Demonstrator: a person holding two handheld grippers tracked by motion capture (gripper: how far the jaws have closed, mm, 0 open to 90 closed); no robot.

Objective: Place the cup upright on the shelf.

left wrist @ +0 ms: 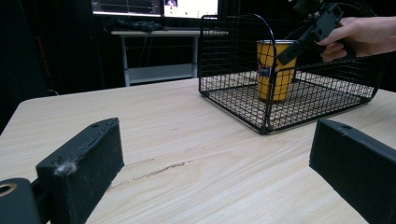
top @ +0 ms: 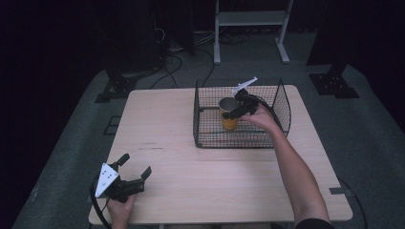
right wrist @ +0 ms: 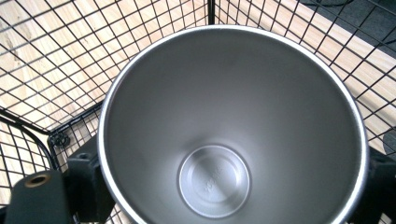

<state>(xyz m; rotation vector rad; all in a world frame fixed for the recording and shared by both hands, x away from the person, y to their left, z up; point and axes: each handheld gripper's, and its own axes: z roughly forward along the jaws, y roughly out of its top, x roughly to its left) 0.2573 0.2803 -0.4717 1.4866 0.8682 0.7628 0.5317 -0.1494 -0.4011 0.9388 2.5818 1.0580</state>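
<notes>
Pretty dim overall, room around the pale wooden table (top: 191, 157) goes almost black. Light falls from overhead, shadows stay soft. High view's grainy. Inside the steel-lined yellow cup (right wrist: 233, 126) there's a mild sheen, and the black jaws near it look soft.

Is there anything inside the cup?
No, the right gripper view looks straight down into the cup and shows only its bare steel bottom.

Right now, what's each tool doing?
Left tool: open, holding nothing, low over the table.
Right tool: jaws around the cup in the basket.
</notes>
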